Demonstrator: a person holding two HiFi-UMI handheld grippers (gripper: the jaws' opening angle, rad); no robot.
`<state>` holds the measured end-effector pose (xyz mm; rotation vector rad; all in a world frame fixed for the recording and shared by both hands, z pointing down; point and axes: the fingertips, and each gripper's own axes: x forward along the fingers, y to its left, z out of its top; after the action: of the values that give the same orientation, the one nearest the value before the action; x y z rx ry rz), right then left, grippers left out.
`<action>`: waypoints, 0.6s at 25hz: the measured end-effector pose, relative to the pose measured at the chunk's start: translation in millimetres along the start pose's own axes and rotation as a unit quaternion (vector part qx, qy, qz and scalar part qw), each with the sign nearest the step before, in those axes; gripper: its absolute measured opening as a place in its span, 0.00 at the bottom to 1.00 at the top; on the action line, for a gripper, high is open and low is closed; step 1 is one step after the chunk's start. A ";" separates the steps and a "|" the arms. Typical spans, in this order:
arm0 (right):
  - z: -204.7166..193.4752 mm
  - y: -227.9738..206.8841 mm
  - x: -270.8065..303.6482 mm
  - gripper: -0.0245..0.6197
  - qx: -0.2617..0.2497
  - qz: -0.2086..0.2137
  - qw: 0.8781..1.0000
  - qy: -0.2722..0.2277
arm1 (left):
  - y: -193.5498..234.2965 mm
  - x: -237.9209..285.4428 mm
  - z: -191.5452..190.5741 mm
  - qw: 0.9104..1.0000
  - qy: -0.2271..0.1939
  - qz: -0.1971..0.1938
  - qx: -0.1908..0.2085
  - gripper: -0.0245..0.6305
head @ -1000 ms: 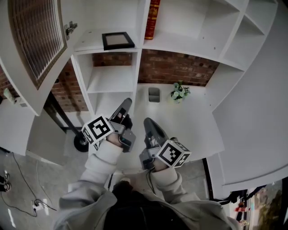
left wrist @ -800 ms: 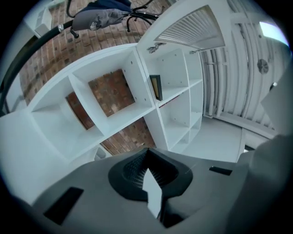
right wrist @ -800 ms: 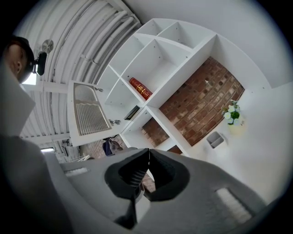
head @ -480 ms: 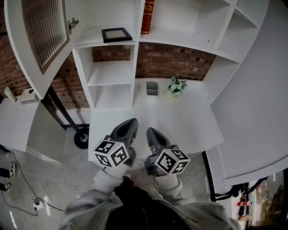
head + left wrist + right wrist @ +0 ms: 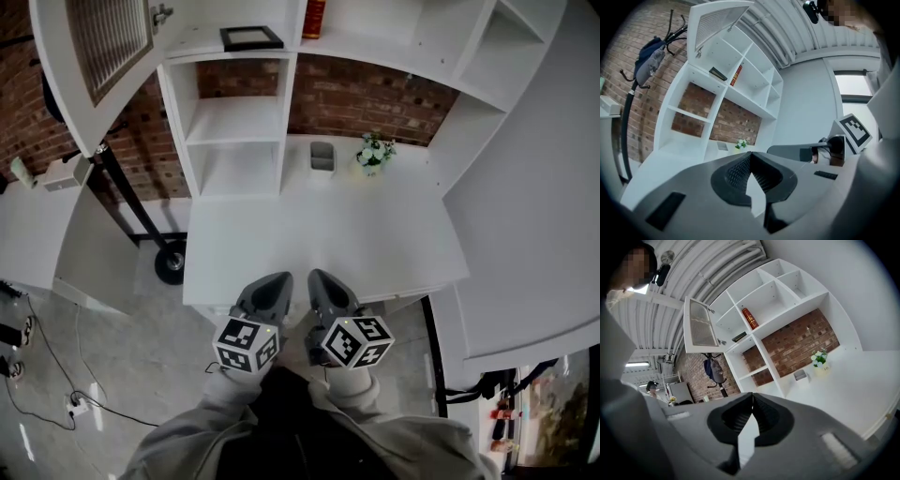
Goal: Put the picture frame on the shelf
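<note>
Seen from my head camera, I hold my left tool (image 5: 270, 284) and my right tool (image 5: 325, 281) side by side, close together, at the near edge of a white desk (image 5: 319, 234). Both point away from me toward a white shelf (image 5: 234, 122) unit standing at the back of the desk against a brick wall (image 5: 366, 94). Each tool is clenched, its ridged pads pressed flat together with nothing caught between them (each tool's own camera shows only a thin seam where the pads meet). The picture frame (image 5: 251, 37), black-edged with a pale centre, lies flat on an upper board of the shelf, well apart from both tools. Just right of it, past an upright divider, a red book (image 5: 314, 19) stands on end. To the left of the frame, a white cupboard door (image 5: 103, 42) with a slatted panel hangs open. At the back of the desk sit a small grey container (image 5: 322, 157) and, just beside it on the right, a pot of flowers (image 5: 373, 153). My grey sleeves (image 5: 216, 422) fill the bottom of the view.
</note>
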<state>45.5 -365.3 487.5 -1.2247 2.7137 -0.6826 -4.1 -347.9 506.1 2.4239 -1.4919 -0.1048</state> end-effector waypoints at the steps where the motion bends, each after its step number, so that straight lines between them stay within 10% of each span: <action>1: -4.7 0.9 -1.2 0.04 -0.002 0.000 1.000 0.004 | -1.2 -3.4 -5.0 1.000 0.004 0.000 -0.002 0.04; 15: -9.3 23.7 -2.0 0.04 -0.022 0.040 0.999 0.019 | -6.6 -10.7 -6.8 1.000 0.000 0.006 0.006 0.04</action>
<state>28.1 -346.7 485.4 -1.1168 2.8056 -0.6487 -1.9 -334.3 509.7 2.4242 -1.5108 -0.0945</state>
